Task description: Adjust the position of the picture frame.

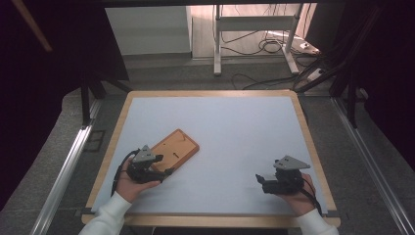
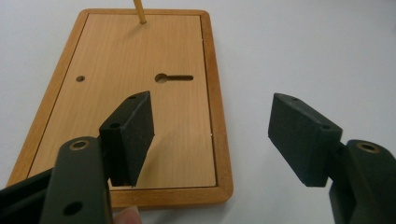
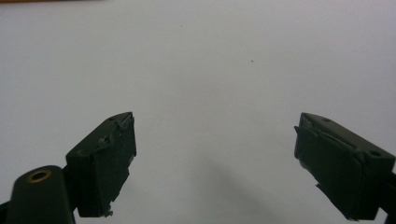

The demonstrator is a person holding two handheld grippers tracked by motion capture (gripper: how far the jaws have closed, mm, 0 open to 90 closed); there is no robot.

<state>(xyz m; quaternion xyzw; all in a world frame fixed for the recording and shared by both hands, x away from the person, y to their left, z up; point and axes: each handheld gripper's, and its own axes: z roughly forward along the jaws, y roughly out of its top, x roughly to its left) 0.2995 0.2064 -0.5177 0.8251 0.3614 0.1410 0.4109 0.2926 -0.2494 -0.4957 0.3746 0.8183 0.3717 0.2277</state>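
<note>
The left gripper [image 1: 169, 171], jaws apart, hovers over the wooden board [image 1: 176, 147] (thin peg upright), right gripper [image 1: 259, 178] well apart, also gaping.

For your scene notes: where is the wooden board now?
In the high view the wooden board lies left of centre on the table, just ahead of the left gripper.

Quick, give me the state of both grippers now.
Left gripper: open, holding nothing, over the wooden board.
Right gripper: open, holding nothing.
</note>
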